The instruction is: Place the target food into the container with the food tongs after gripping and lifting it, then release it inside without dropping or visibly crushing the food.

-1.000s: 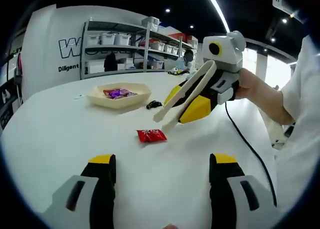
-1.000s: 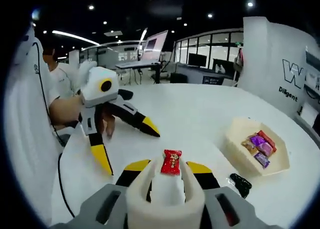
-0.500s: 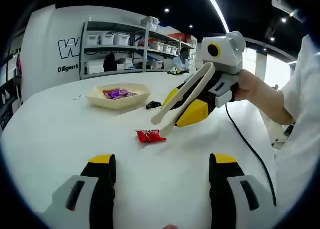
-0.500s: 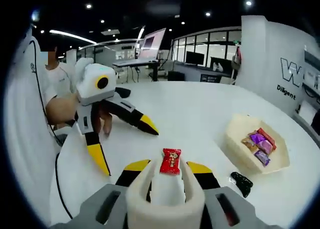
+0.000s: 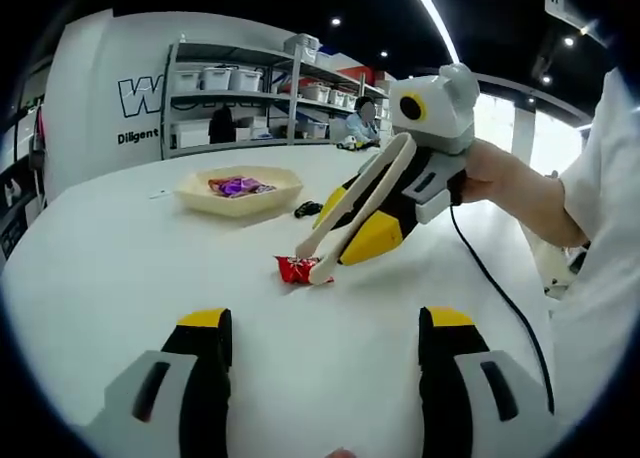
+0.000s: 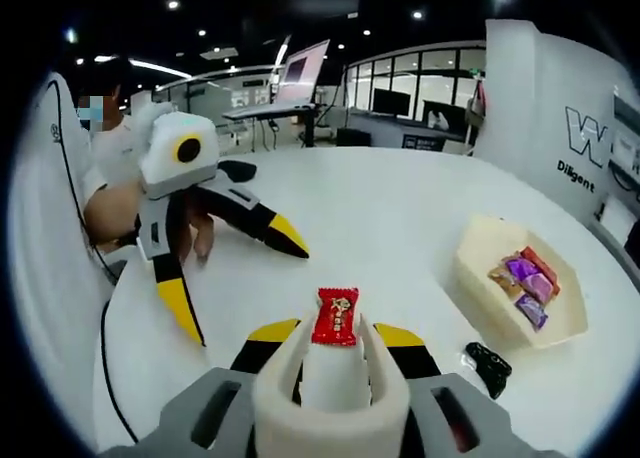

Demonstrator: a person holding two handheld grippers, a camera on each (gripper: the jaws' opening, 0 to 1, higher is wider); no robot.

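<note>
A broad white bench carries everything, in a dim hall with ceiling spotlights, glass-walled offices and a storage shelf at the back. The right hand-held gripper clasps cream food tongs, their tips spread around a red wrapped candy lying on the bench. Beyond them sits the cream container holding other sweets. The left hand-held gripper rests spread, holding nothing.
</note>
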